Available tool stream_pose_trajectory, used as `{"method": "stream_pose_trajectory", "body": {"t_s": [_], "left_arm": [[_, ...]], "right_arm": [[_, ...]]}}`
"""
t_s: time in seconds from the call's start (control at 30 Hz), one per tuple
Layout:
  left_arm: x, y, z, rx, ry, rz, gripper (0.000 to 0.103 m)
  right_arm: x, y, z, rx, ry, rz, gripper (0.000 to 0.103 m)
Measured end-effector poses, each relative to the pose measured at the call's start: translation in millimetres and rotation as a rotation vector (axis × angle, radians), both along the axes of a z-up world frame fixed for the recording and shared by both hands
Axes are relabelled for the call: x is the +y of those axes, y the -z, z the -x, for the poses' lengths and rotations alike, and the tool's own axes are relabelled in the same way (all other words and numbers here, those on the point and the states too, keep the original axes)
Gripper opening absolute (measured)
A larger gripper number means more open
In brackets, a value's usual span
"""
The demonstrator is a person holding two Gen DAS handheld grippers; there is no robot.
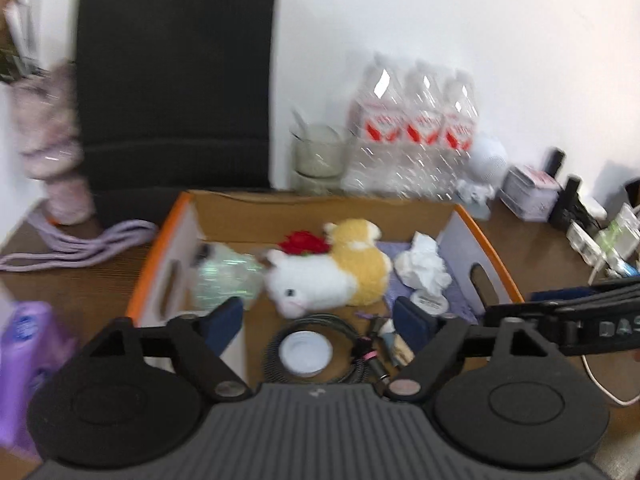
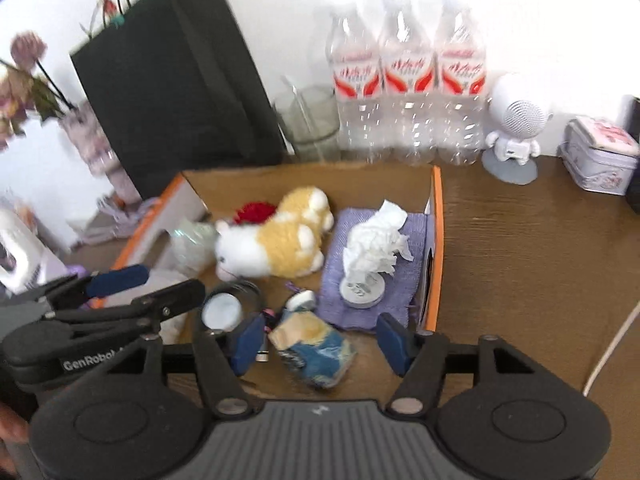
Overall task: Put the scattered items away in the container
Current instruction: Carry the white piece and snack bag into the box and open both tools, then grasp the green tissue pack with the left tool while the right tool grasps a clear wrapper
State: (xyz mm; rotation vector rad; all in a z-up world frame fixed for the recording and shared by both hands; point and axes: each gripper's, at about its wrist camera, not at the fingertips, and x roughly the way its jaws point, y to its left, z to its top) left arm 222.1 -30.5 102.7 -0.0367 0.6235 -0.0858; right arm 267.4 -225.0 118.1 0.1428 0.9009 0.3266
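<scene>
An orange-edged cardboard box (image 1: pixel 182 210) (image 2: pixel 437 216) stands on the wooden table. In it lie a white and yellow plush toy (image 1: pixel 328 272) (image 2: pixel 276 240), a crumpled tissue (image 1: pixel 424 266) (image 2: pixel 376 244), a purple cloth (image 2: pixel 352 292), a white round lid (image 1: pixel 306 350) (image 2: pixel 222 311), a coiled black cable (image 1: pixel 276 344) and a blue and cream snack bag (image 2: pixel 316 352). My left gripper (image 1: pixel 322 318) is open and empty above the box's near edge. My right gripper (image 2: pixel 322 342) is open, its fingers on either side of the snack bag. The left gripper also shows in the right wrist view (image 2: pixel 120 276).
Behind the box stand a black paper bag (image 1: pixel 176 76) (image 2: pixel 172 88), a glass jar (image 1: pixel 318 152) (image 2: pixel 310 124), three water bottles (image 1: pixel 416 132) (image 2: pixel 408 88), a white robot figure (image 2: pixel 516 128) and a tin (image 2: pixel 600 156). A purple pack (image 1: pixel 24 360) is at the left, a white cable (image 2: pixel 612 344) at the right.
</scene>
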Motion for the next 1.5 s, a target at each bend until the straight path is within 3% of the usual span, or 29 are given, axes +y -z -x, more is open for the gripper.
{"method": "stream_pose_trajectory", "body": {"t_s": [0.07,0.13,0.2,0.23,0.4,0.5,0.63,0.73,0.87,0.93,1.07,1.13,1.2,1.27,1.33,1.37,1.43,1.5], "left_arm": [[4,2,34,-0.124,-0.047,0.001,0.100],[2,9,66,-0.231,-0.067,-0.010,0.101],[1,15,86,-0.267,-0.066,-0.010,0.101],[1,16,95,-0.272,-0.063,-0.008,0.101],[4,16,145,-0.272,-0.081,0.001,0.103],[5,27,208,-0.270,-0.077,0.004,0.103],[9,52,299,-0.243,-0.051,0.091,0.103],[1,63,333,-0.202,-0.011,0.053,0.103],[-7,64,330,-0.198,0.004,0.030,0.103],[-15,64,317,-0.188,0.030,0.052,0.103],[-57,75,276,-0.114,0.263,0.074,0.103],[-82,78,253,-0.097,0.264,0.035,0.103],[-102,81,229,-0.059,0.266,0.024,0.101],[-115,90,208,-0.010,0.281,0.000,0.095],[-118,99,196,0.038,0.260,-0.015,0.074],[-115,103,193,0.055,0.262,0.011,0.069],[-105,105,191,0.050,0.238,0.030,0.048],[-93,105,187,0.056,0.228,0.035,0.047]], "right_arm": [[0,-5,32,-0.103,0.039,0.004,0.070],[7,-3,71,-0.294,0.070,0.062,0.070],[17,3,104,-0.457,0.063,0.134,0.070],[21,7,114,-0.496,0.056,0.158,0.070],[19,11,152,-0.493,0.089,0.105,0.070],[7,21,207,-0.526,0.119,0.065,0.073],[-16,56,298,-0.541,0.199,0.008,0.073],[-21,80,343,-0.473,0.235,0.041,0.071],[-23,86,365,-0.464,0.208,0.052,0.071],[-27,85,364,-0.501,0.220,0.052,0.066],[-37,80,329,-0.508,0.219,0.216,0.057],[-49,77,306,-0.475,0.190,0.225,0.047],[-62,73,290,-0.456,0.157,0.219,0.047],[-70,76,278,-0.427,0.128,0.247,0.047],[-71,80,263,-0.383,0.096,0.269,0.045],[-71,81,256,-0.370,0.078,0.266,0.045],[-67,84,240,-0.347,0.033,0.247,0.045],[-59,90,223,-0.327,-0.016,0.231,0.044]]}}
